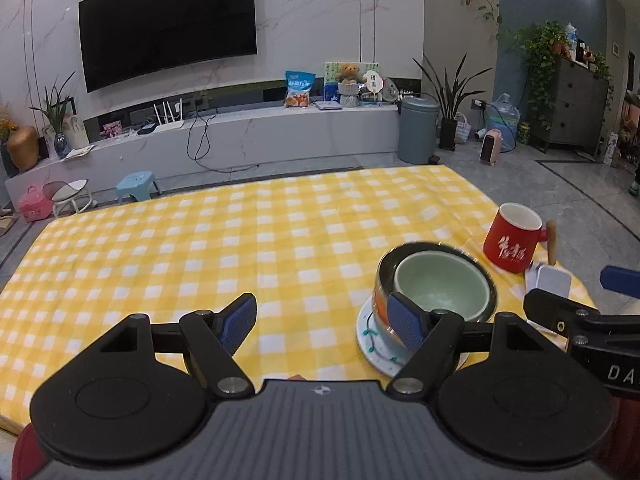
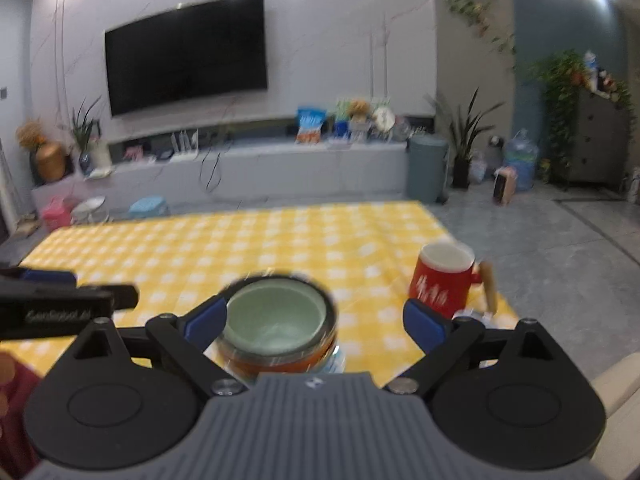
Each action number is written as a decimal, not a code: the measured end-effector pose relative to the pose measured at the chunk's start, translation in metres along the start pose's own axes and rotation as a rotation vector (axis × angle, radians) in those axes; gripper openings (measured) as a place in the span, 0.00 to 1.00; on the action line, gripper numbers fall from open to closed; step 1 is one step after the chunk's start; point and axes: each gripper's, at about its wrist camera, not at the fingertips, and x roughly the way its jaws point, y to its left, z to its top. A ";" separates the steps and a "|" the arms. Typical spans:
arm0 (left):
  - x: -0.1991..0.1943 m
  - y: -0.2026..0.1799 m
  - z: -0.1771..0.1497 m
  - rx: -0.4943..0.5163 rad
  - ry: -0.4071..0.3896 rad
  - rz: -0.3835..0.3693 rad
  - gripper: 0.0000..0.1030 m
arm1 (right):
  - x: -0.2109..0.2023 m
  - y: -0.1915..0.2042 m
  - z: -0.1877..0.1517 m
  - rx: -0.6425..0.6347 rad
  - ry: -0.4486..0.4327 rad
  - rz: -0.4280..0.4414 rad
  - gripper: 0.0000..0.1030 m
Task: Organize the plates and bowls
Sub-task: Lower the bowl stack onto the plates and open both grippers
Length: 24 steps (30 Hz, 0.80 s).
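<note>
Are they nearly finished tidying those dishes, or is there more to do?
Mostly done, it seems. The green bowl sits nested inside the orange bowl, which stands on the white plate. Nothing is in hand: the left gripper and right gripper both have their fingers apart and empty. Only the red mug stands apart beside the stack, possibly left to sort.

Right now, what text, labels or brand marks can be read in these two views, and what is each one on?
"DA", cut off by the frame edge: on the right gripper's black body, left wrist view.
White brush characters on the red mug: not legible to me.
White script on the left gripper's black body, right wrist view: blurred.
Blue snack bag and the boxes beside it: print too small.
</note>
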 end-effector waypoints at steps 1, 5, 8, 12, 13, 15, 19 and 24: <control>0.004 0.002 -0.002 -0.002 0.009 0.001 0.85 | 0.003 0.000 -0.001 0.017 0.011 -0.013 0.91; 0.023 0.013 -0.012 -0.051 0.009 -0.024 0.85 | 0.023 -0.016 -0.004 0.161 0.066 0.010 0.90; 0.037 0.023 -0.021 -0.104 0.041 -0.090 0.85 | 0.043 -0.033 -0.013 0.304 0.121 0.076 0.78; 0.049 0.025 -0.019 -0.117 0.081 -0.079 0.85 | 0.083 -0.038 -0.012 0.352 0.218 0.069 0.75; 0.050 0.024 -0.015 -0.107 0.076 -0.073 0.85 | 0.091 -0.039 -0.009 0.357 0.234 0.069 0.75; 0.052 0.021 -0.003 -0.086 0.059 -0.073 0.85 | 0.107 -0.041 -0.003 0.353 0.268 0.064 0.75; 0.066 0.009 0.017 -0.084 0.015 -0.086 0.85 | 0.131 -0.034 0.006 0.261 0.310 0.064 0.75; 0.105 -0.009 0.026 -0.026 0.074 -0.133 0.82 | 0.155 -0.028 0.003 0.200 0.350 0.049 0.56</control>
